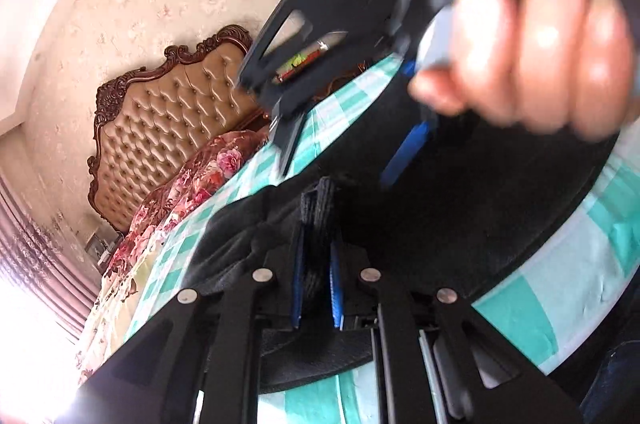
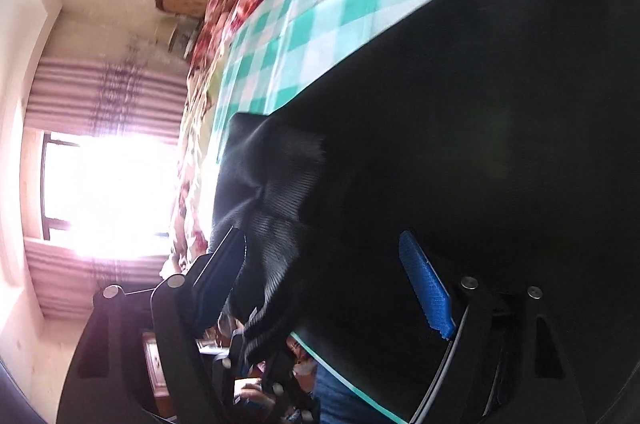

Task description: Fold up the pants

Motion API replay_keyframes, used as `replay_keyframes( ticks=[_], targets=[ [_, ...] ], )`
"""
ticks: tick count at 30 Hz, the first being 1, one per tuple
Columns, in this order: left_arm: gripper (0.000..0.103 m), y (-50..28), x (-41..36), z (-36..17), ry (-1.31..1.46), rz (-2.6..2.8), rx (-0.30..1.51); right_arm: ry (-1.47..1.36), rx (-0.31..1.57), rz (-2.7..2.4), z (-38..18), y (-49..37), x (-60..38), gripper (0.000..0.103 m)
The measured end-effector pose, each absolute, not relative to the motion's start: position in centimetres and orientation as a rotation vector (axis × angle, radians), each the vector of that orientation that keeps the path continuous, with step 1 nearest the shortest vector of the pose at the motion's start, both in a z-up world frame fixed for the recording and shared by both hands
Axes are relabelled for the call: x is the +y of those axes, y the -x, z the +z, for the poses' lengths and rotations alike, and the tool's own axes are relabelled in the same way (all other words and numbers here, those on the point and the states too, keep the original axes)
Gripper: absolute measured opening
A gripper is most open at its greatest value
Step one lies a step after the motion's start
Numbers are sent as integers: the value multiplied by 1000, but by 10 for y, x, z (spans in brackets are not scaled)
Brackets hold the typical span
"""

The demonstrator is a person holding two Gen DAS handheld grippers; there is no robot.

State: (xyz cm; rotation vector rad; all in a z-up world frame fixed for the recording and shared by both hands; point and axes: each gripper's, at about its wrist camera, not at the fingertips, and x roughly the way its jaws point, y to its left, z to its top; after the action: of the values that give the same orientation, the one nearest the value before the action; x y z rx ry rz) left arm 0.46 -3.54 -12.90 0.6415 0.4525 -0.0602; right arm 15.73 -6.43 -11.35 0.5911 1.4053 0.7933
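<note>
Pants (image 1: 460, 207), black, lie spread on the green-and-white checked sheet (image 1: 248, 179) of a bed, filling the view from centre out to three o'clock. Left gripper (image 1: 316, 264) is clamped tight on a bunched ribbed edge of them. Right gripper (image 2: 332, 264) has its jaws spread wide, blue pads (image 2: 426, 284) apart, dark fabric lying loose between them, nothing pinched. No brand, label or writing can be read anywhere.

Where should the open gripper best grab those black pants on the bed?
Probably at the ribbed edge of the black pants that puckers up between the right gripper fingers, coming from the bed's near edge. That raised fold gives the pads something to pinch; the flat fabric beyond does not.
</note>
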Motion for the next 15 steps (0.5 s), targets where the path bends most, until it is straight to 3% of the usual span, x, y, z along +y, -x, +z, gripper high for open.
replay_keyframes(
  ticks=[3,4,5,6,8,12,15],
  targets=[
    [11,-3,-34,-124,-634,-61,442,-569,1425,805,-118,-167,-40,77],
    [11,0,-36,-123,-634,-61,439,-554,1414,804,-118,-170,-31,71],
    [11,-1,-36,-121,-635,-60,435,-547,1406,788,-119,-175,-28,47],
    [11,0,-38,-119,-639,-56,428,-544,1388,774,-115,-178,-26,32],
    [11,1,-45,-114,-651,-46,407,-523,1296,788,-96,-178,-33,20],
    [11,8,-84,-100,-673,-133,337,-472,1151,741,-64,-171,-77,16],
    [11,7,-124,-114,-730,-223,316,-485,1145,674,-73,-175,-116,16]
  ],
)
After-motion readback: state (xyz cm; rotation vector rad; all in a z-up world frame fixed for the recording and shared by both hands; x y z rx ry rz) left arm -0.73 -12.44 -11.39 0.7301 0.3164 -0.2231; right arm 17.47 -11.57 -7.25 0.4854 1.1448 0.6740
